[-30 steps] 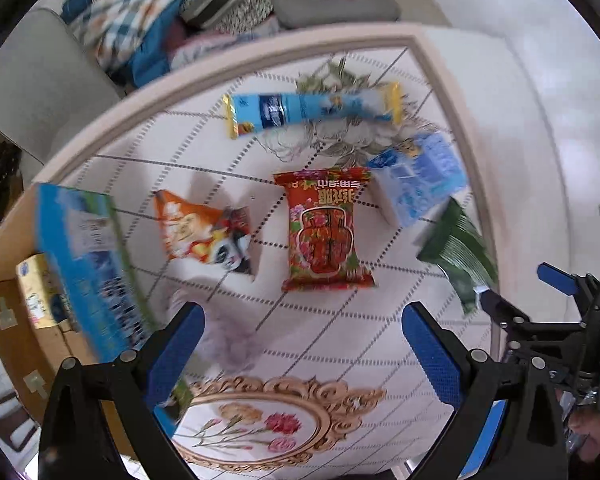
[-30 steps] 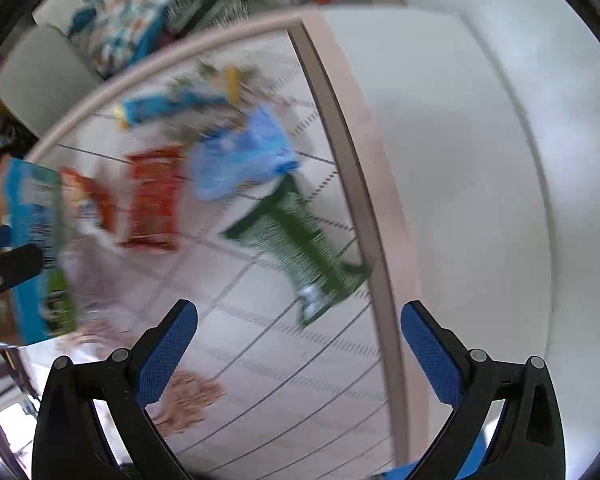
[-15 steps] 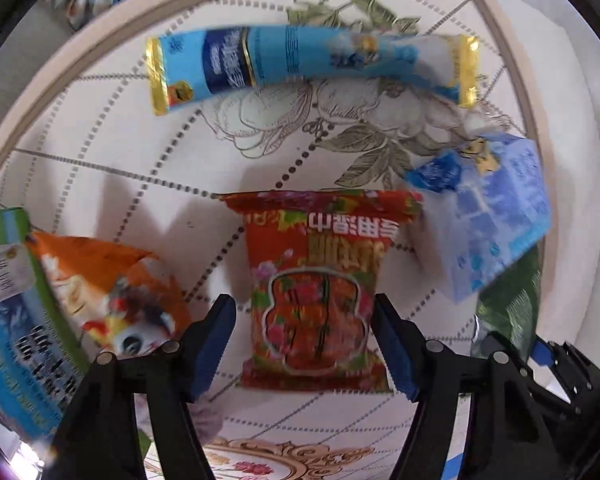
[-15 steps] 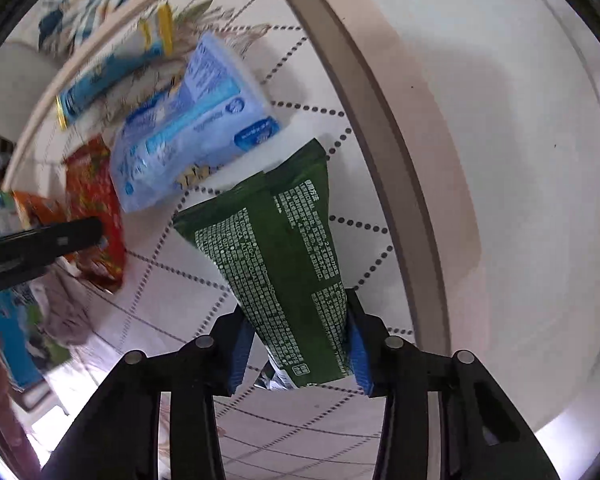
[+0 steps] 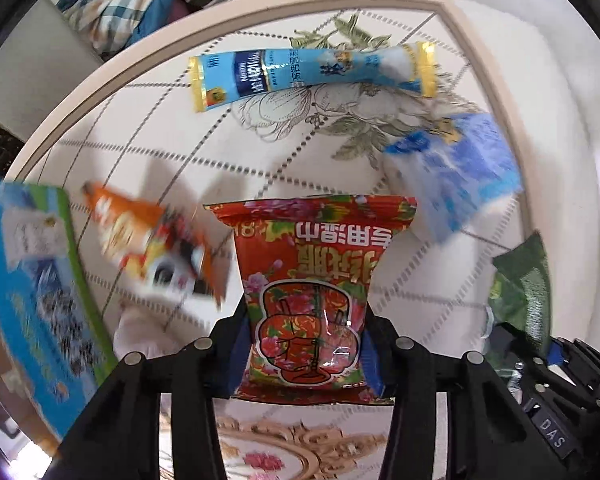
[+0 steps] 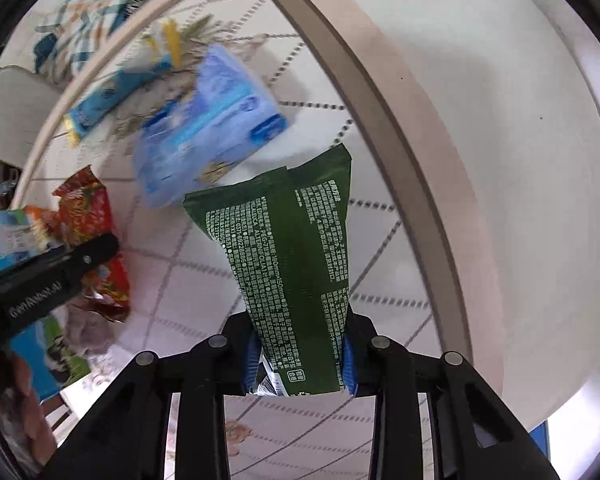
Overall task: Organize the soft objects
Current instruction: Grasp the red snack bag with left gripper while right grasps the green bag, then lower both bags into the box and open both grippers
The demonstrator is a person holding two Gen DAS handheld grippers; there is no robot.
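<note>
The left tongs (image 5: 304,356) are clamped on the lower part of a red flowered packet (image 5: 310,288), their jaws having just been closing onto its two sides. The right tongs (image 6: 300,360) have likewise just been closing and now pinch the narrow end of a dark green pouch (image 6: 284,248) printed with white text. Both point down at the worktop (image 5: 148,152).

Around the red packet lie other soft packs. A long light-blue sachet (image 5: 312,74) with gold ends lies beyond it, well apart. A blue-and-white tissue pack (image 5: 456,176) sits to its right, near its top corner, and an orange snack bag (image 5: 152,248) lies blurred just to its left. Further left a large blue box with a green edge (image 5: 36,292) stands at the worktop's side. In the right wrist view the tissue pack lies just beyond the green pouch, close to its upper edge.

The worktop is white with dotted diagonal lines, a printed flower pattern and a pale pink raised border (image 6: 384,112). Beyond the border, a checked blue cloth (image 5: 112,4) lies on grey upholstery, and white floor (image 6: 500,80) shows to the right.
</note>
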